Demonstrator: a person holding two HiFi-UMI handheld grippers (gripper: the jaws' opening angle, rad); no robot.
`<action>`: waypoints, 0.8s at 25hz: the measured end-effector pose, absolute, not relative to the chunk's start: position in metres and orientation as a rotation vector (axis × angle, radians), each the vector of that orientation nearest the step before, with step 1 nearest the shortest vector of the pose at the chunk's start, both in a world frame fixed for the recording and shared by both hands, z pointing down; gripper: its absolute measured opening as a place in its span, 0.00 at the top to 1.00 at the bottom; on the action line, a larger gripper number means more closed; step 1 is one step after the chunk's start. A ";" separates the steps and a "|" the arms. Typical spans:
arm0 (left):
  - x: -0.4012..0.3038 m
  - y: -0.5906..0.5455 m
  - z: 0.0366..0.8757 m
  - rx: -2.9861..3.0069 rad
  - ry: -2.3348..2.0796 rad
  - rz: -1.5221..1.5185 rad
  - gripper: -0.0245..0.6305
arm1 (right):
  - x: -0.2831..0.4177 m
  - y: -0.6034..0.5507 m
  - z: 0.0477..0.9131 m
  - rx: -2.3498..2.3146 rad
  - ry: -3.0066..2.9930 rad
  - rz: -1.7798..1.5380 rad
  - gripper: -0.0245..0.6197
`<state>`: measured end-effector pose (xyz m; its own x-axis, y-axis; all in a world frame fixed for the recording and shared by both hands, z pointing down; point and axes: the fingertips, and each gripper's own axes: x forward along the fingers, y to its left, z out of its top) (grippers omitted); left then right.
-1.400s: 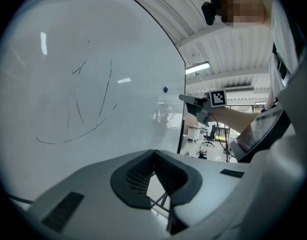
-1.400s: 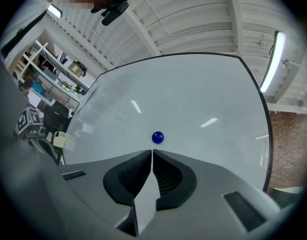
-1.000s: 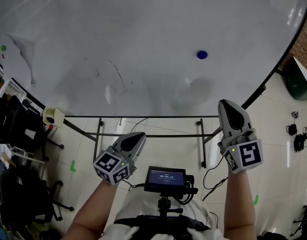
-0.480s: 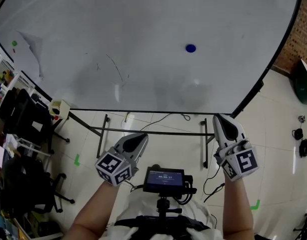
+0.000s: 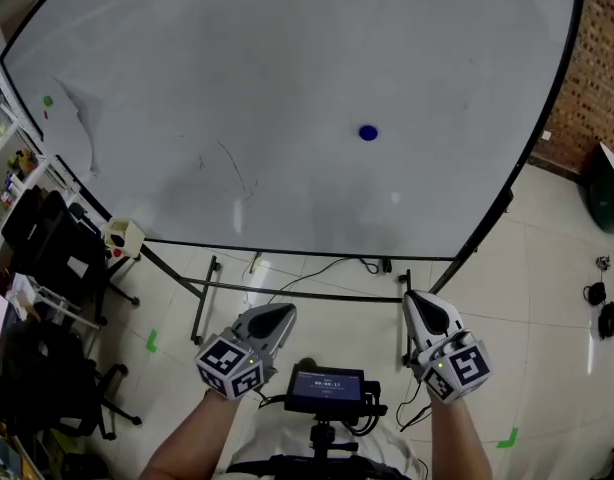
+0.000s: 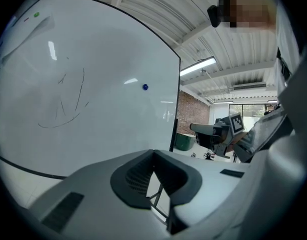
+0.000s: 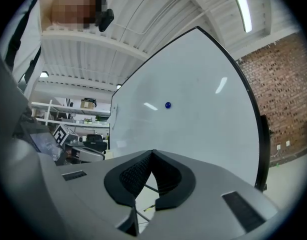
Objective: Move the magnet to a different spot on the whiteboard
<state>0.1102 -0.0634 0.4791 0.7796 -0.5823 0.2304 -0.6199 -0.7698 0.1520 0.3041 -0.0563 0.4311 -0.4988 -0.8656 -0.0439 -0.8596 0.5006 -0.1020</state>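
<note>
Looking down in the head view, the blue magnet (image 5: 368, 133) sits on the whiteboard (image 5: 287, 58), well ahead of both grippers; the screen (image 5: 327, 384) text is unreadable. Left gripper view: left gripper (image 6: 153, 154) closed, empty. Right gripper view: right gripper (image 7: 152, 154) closed, empty.

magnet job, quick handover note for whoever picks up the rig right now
Left claw: shut, empty, held low, well short of the board.
Right claw: shut, empty, also low and clear of the board.
Small round blue magnet: stuck on the large white whiteboard, right of centre, neither claw near it.
Done: cannot tell whether it has been moved already.
Left, if not: reach up, grip the magnet, set it on another bare patch of the board.
</note>
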 end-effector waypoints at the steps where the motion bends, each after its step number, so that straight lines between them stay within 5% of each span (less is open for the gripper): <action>1: 0.110 -0.060 0.480 2.747 -0.943 0.246 0.93 | 0.303 -0.052 0.437 -1.519 2.648 -0.125 0.91; 20: 0.099 -0.019 0.496 2.746 -0.910 0.285 0.93 | 0.250 -0.019 0.469 -1.402 2.699 -0.239 0.91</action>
